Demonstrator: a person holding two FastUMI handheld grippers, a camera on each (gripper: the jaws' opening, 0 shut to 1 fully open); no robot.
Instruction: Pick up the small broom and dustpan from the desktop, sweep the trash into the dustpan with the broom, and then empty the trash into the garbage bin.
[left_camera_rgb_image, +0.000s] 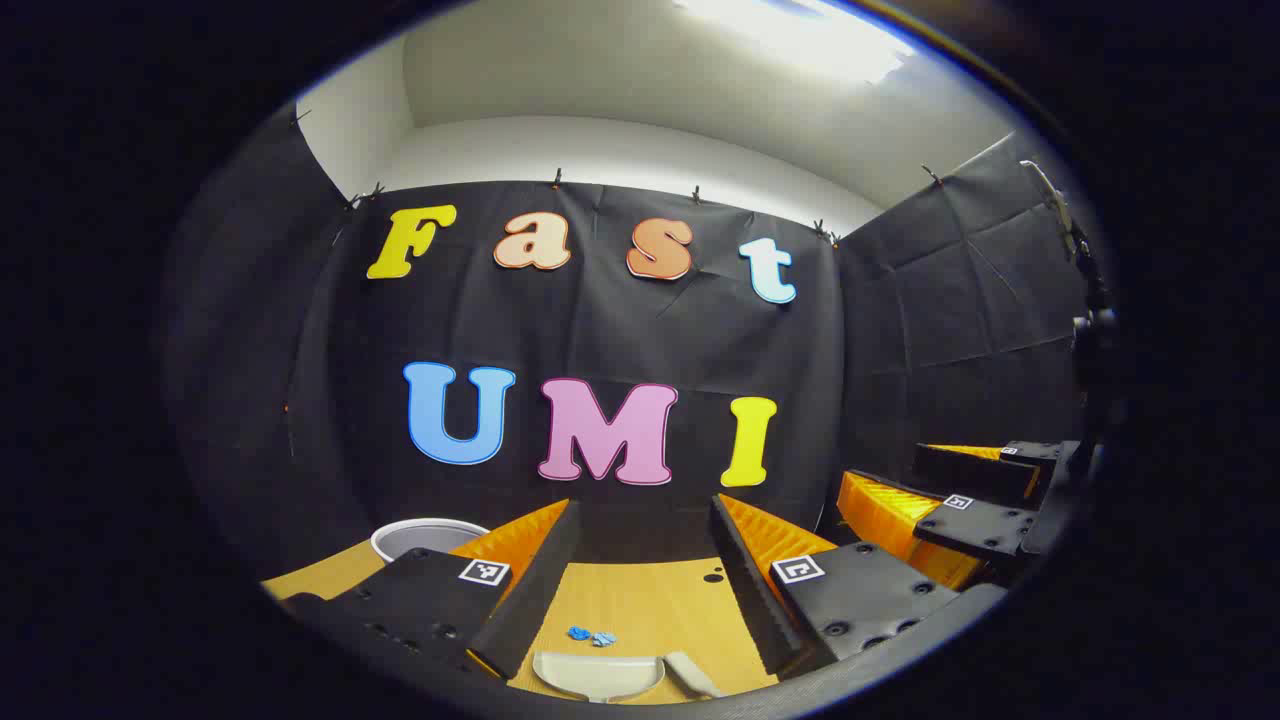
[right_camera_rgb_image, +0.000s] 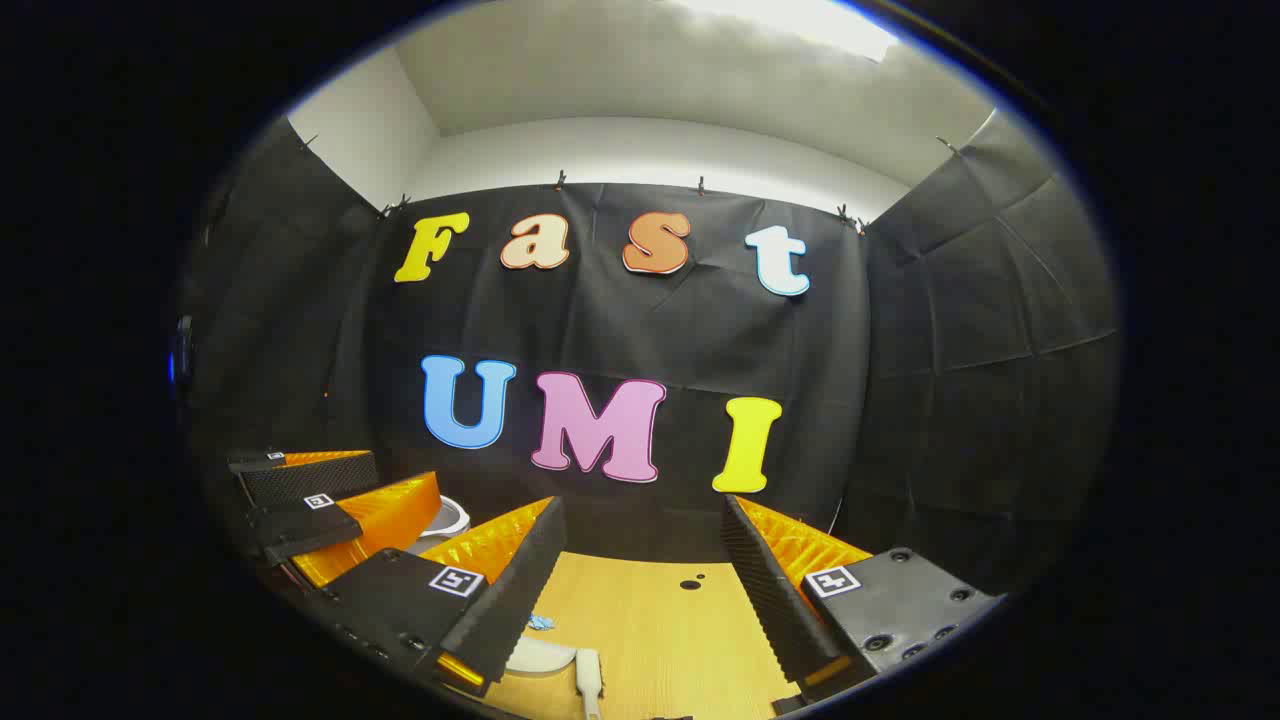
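A pale dustpan (left_camera_rgb_image: 598, 675) lies on the wooden desktop (left_camera_rgb_image: 650, 610) low in the left gripper view, with the small broom (left_camera_rgb_image: 690, 675) just to its right. Blue scraps of trash (left_camera_rgb_image: 590, 636) sit right behind the pan. My left gripper (left_camera_rgb_image: 645, 510) hovers above them, open and empty. In the right gripper view the dustpan (right_camera_rgb_image: 540, 655), broom (right_camera_rgb_image: 590, 682) and blue trash (right_camera_rgb_image: 540, 622) lie at lower left, partly behind my left finger. My right gripper (right_camera_rgb_image: 642, 510) is open with nothing between its fingers.
A white garbage bin (left_camera_rgb_image: 425, 538) stands at the desk's far left, and it shows again as the bin (right_camera_rgb_image: 447, 517) in the right gripper view. The other gripper (left_camera_rgb_image: 960, 500) hangs to the right. A small dark hole (right_camera_rgb_image: 690, 583) marks the desktop near the wall.
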